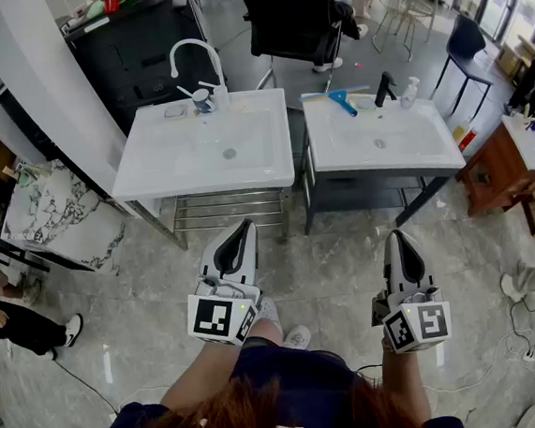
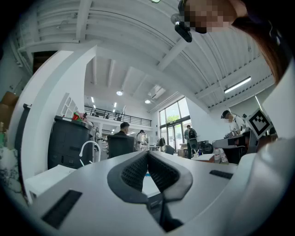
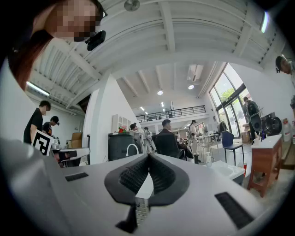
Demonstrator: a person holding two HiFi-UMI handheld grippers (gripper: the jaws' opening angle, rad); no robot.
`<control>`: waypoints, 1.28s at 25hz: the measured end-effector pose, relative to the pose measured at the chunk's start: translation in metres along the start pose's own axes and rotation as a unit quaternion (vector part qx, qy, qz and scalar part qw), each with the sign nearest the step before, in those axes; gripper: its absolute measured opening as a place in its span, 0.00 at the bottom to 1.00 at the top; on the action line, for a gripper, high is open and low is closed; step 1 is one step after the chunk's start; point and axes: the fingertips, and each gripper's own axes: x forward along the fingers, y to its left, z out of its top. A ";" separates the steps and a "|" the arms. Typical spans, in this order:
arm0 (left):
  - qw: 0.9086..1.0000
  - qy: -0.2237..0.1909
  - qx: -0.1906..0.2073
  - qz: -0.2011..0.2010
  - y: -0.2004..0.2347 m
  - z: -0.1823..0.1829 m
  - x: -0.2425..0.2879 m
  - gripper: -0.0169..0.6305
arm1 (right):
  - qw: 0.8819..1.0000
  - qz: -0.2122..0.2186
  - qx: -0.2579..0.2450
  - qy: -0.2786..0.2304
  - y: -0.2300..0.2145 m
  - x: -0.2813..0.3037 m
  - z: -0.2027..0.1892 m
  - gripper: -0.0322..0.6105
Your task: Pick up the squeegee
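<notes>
The squeegee [image 1: 341, 102], blue with a pale handle, lies on the back rim of the right-hand white sink [image 1: 431, 150], next to a black tap [image 1: 384, 87]. Both grippers hover over the marble floor, well in front of the sinks and apart from everything. My left gripper [image 1: 245, 225] points toward the gap between the two sinks, its jaws closed together with nothing between them. My right gripper [image 1: 398, 235] is lower right, below the right sink, also shut and empty. In the left gripper view the left gripper's [image 2: 148, 154] pads meet; in the right gripper view the right gripper's [image 3: 148, 157] pads meet too.
A second white sink [image 1: 151, 177] with a white curved tap [image 1: 193, 51] stands left, over a wire shelf [image 1: 225, 208]. A soap bottle [image 1: 409, 91] stands on the right sink. Behind are a black chair [image 1: 290, 9] and a dark cabinet [image 1: 133, 42]. A wooden table [image 1: 503, 162] stands right.
</notes>
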 end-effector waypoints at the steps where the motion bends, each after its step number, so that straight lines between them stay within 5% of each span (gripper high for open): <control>1: 1.000 0.001 0.002 -0.001 0.001 0.000 0.000 0.06 | 1.000 0.000 0.000 -0.001 0.001 0.000 -0.001 0.07; 18: 0.999 0.048 -0.008 -0.019 0.006 -0.013 0.017 0.06 | 1.000 -0.003 -0.002 0.002 0.001 0.017 -0.005 0.08; 24: 0.998 0.052 -0.020 -0.025 0.021 -0.026 0.051 0.06 | 0.999 0.031 0.015 0.016 0.002 0.050 -0.016 0.48; 32: 0.997 0.052 -0.030 -0.048 0.071 -0.039 0.142 0.06 | 1.000 0.012 0.005 0.016 -0.017 0.139 -0.016 0.53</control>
